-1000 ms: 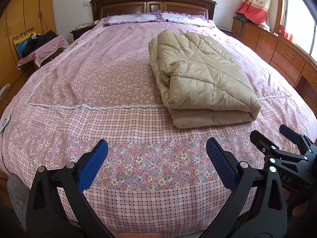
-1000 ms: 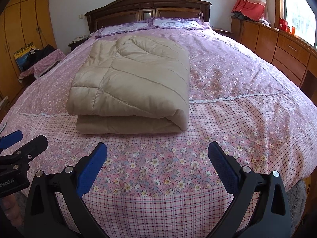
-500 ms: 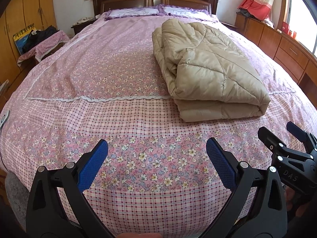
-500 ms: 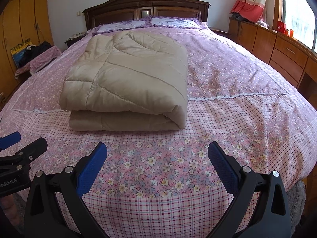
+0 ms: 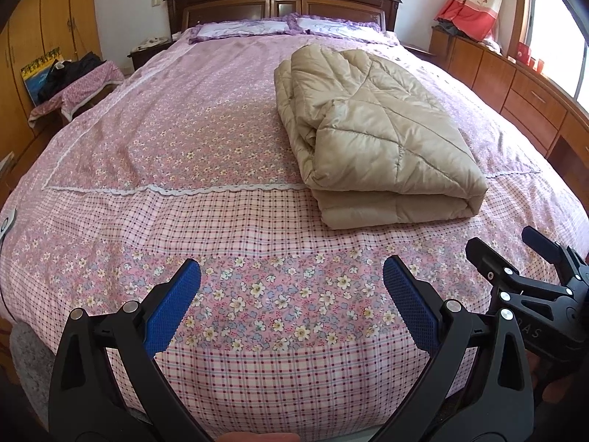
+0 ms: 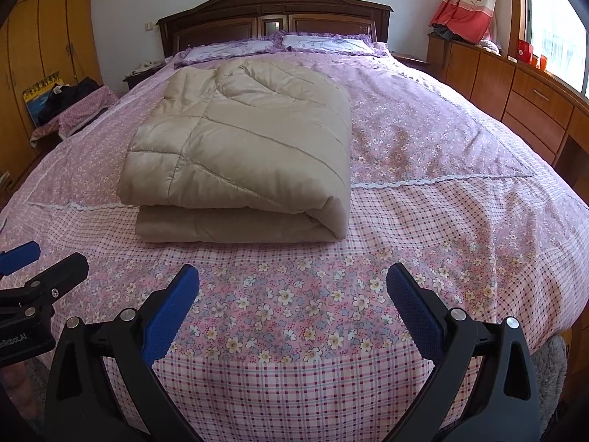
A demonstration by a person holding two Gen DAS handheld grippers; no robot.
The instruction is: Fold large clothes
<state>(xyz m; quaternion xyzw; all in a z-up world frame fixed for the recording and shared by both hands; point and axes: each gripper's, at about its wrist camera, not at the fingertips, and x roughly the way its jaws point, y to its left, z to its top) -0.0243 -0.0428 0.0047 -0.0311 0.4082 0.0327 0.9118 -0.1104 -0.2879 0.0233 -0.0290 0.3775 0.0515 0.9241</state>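
Observation:
A beige quilted padded garment (image 5: 379, 136) lies folded into a thick rectangular bundle on the pink floral bed (image 5: 184, 154); it also shows in the right wrist view (image 6: 243, 154). My left gripper (image 5: 292, 280) is open and empty, over the foot of the bed, short of the bundle and to its left. My right gripper (image 6: 292, 281) is open and empty, also over the foot of the bed, in front of the bundle. Each gripper shows at the edge of the other's view: the right one (image 5: 515, 258), the left one (image 6: 40, 258).
A dark wooden headboard (image 5: 283, 3) and purple pillows (image 5: 291, 27) are at the far end. Wooden drawers (image 5: 530, 99) run along the right under a window. A cloth-covered stool with dark clothes (image 5: 73, 84) and wardrobes stand at the left.
Both grippers have stayed open and empty. The views have shifted slightly, tilting and drawing a little nearer the bed; the bundle has not moved.

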